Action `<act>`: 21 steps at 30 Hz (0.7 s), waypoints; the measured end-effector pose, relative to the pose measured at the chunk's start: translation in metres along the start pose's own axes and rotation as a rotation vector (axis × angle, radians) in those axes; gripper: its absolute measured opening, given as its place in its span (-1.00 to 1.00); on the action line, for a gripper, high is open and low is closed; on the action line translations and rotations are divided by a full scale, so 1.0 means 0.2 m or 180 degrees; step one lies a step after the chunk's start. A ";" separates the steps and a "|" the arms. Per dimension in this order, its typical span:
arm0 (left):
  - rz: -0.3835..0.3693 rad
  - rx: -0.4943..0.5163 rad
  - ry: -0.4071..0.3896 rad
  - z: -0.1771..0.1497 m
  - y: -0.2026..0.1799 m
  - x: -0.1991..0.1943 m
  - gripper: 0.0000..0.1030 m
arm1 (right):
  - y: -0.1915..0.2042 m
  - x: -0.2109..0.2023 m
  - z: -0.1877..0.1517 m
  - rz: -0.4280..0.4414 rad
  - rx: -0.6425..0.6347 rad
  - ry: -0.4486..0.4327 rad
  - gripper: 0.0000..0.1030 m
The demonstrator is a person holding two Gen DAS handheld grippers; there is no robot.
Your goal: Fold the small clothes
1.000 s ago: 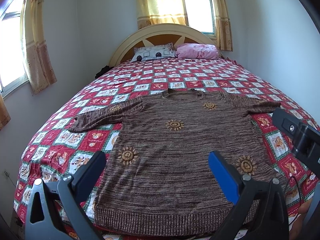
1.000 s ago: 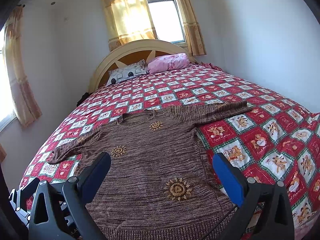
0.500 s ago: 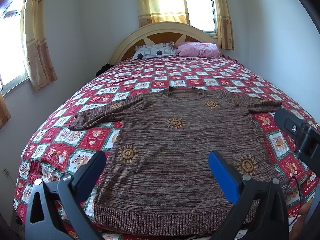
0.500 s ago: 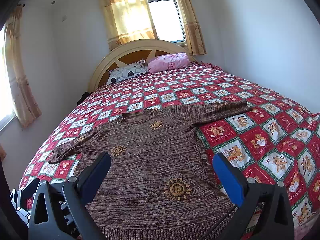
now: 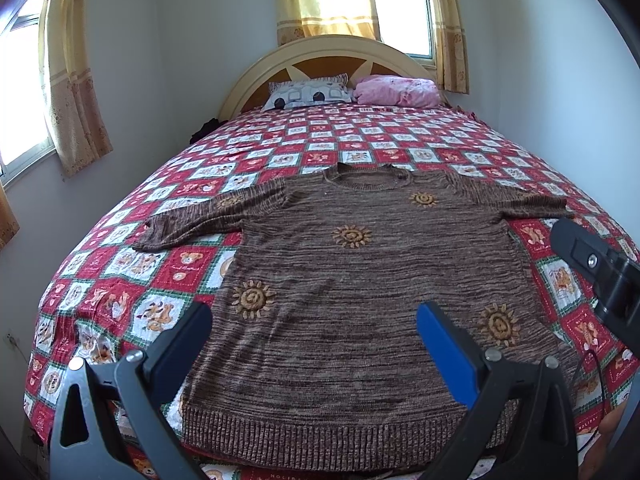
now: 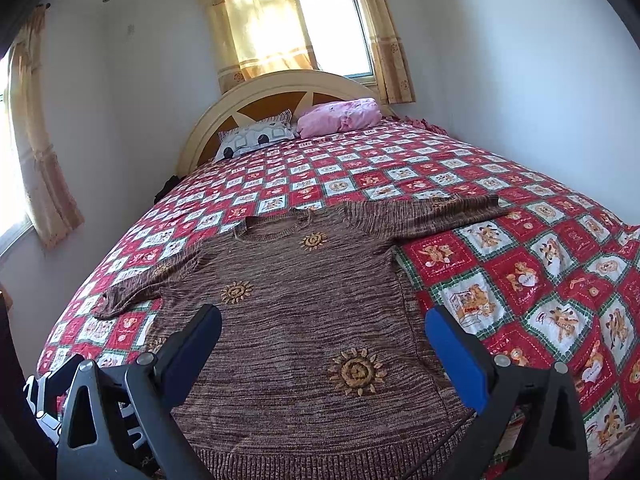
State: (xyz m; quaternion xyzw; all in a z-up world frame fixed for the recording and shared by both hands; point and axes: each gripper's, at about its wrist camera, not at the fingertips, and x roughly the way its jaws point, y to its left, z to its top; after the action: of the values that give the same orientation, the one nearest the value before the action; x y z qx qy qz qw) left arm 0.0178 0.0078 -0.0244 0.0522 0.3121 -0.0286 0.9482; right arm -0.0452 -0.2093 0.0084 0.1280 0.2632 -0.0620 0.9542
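A brown knit sweater [image 5: 360, 288] with orange sun patches lies flat, face up, on the bed, both sleeves spread out to the sides. It also shows in the right wrist view [image 6: 304, 320]. My left gripper [image 5: 314, 316] is open and empty, held above the sweater's hem near the bed's foot. My right gripper [image 6: 323, 322] is open and empty, over the sweater's lower right part. The right gripper's body shows at the right edge of the left wrist view [image 5: 600, 268].
The bed carries a red and white patchwork quilt [image 5: 168, 272] with bear pictures. A patterned pillow [image 5: 308, 94] and a pink bundle [image 5: 394, 90] lie by the headboard [image 5: 332, 52]. Walls stand close on the left and right. Curtained windows are behind and left.
Both grippers have drawn back and risen slightly, so the sweater's ribbed hem shows more fully. The sweater has not moved. Both grippers stay open.
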 end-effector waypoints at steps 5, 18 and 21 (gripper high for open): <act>-0.0041 0.0018 0.0054 0.00 -0.02 0.07 1.00 | -0.03 0.05 0.00 -0.0017 -0.0011 0.0016 0.98; -0.0021 0.0075 0.0210 0.17 -0.08 0.45 1.00 | -0.20 0.41 0.12 0.0005 0.0121 0.0194 0.98; 0.0011 0.0128 0.0248 0.21 -0.10 0.54 1.00 | -0.22 0.53 0.14 0.0004 0.0050 0.0305 0.98</act>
State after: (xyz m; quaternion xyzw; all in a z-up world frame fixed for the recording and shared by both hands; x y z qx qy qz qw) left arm 0.1282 -0.0202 -0.0565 0.0729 0.3481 -0.0312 0.9341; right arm 0.0495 -0.2651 -0.0329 0.1385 0.3081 -0.0572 0.9395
